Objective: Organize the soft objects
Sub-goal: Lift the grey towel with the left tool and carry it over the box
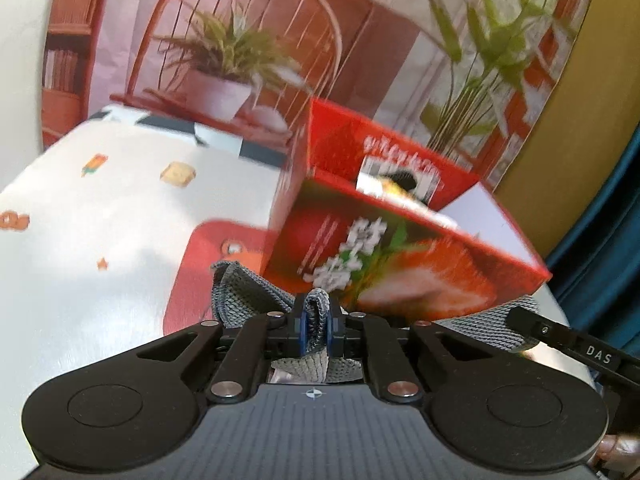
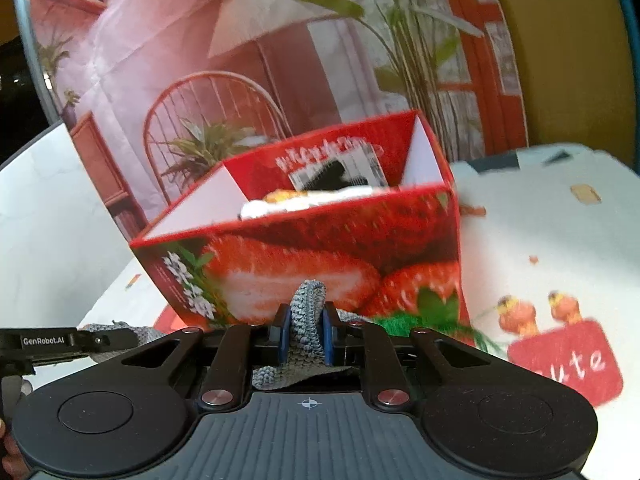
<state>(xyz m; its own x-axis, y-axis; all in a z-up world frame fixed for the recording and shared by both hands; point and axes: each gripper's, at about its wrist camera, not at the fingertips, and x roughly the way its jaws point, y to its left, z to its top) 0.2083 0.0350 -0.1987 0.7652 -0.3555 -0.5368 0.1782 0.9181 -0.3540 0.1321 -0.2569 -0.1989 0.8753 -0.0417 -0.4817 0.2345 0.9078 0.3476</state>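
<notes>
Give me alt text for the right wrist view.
The right gripper pinches a fold of grey knitted cloth in shut jaws, just before an open red strawberry box. The box stands on a white printed tablecloth.

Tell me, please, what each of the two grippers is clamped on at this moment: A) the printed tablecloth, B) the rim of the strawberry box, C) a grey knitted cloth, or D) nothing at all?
C: in each wrist view a fold of the grey knitted cloth sits pinched between the blue pads of the left gripper and of the right gripper, short of the strawberry box.
</notes>
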